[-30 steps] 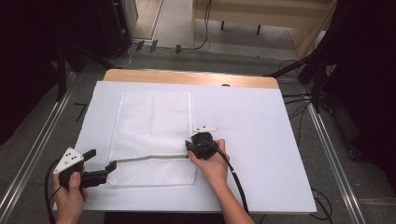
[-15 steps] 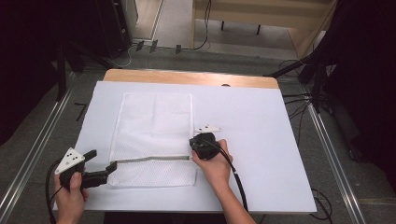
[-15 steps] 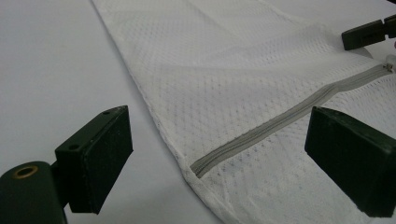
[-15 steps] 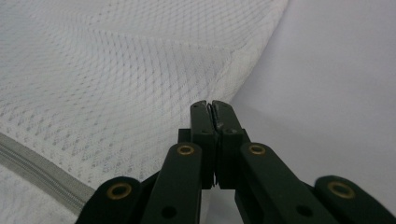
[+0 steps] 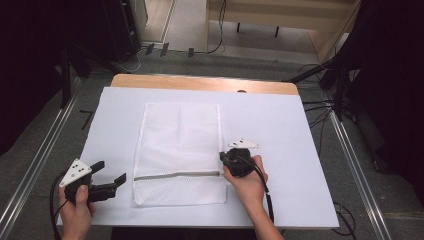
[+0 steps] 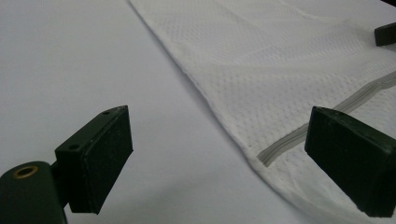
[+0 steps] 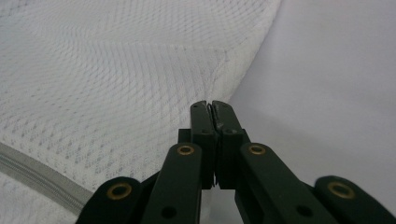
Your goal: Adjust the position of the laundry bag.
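White mesh zippered laundry bag (image 5: 179,150) lies zipped shut on bench; right claw (image 5: 223,159) together at zip end, left claw (image 5: 111,179) apart.

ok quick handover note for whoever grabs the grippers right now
Left gripper: open, jaws apart just off the mesh bag's left edge, at the zipper's end, holding nothing.
Right gripper: jaws shut at the bag's right edge near the zipper's other end; what they pinch, if anything, can't be told.
Bag lies flat on the white table cover, and the zipper looks closed along its length.
Left: check the zip, release.
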{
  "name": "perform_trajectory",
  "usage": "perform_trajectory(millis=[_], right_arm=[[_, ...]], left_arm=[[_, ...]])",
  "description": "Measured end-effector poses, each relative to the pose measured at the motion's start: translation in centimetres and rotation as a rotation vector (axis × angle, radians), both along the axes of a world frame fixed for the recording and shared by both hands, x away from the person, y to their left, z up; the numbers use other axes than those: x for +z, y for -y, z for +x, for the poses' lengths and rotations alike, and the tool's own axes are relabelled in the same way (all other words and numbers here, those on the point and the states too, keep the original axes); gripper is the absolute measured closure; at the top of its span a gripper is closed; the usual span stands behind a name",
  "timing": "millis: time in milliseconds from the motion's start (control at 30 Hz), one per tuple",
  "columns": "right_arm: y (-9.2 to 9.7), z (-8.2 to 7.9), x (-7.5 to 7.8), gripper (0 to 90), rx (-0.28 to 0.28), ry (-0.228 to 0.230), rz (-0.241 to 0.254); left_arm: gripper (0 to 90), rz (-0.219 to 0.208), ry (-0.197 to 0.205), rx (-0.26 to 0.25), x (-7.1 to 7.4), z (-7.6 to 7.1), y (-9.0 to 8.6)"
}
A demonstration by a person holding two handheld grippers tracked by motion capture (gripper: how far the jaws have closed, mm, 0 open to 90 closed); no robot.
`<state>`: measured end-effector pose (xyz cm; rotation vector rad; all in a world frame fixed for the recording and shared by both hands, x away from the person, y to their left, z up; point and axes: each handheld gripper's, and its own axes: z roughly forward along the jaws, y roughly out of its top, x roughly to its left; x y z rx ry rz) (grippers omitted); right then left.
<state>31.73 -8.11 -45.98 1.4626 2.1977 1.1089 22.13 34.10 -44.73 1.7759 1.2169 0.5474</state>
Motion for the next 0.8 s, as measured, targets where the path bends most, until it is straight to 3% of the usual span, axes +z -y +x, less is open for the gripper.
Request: perform_trajectory(millis=[333,800], right_arm=[[4.3,-1.6,-0.5,90.0,-0.04,-0.001,0.012],[6.9,-3.7,-0.8,90.0,-0.049,-0.001,0.007]], left_arm=[[7.7,-0.003,-0.006,0.002,-0.1,-0.1,0.1],[7.7,-0.006,-0.001,0.0,-0.1,-0.1,0.4]])
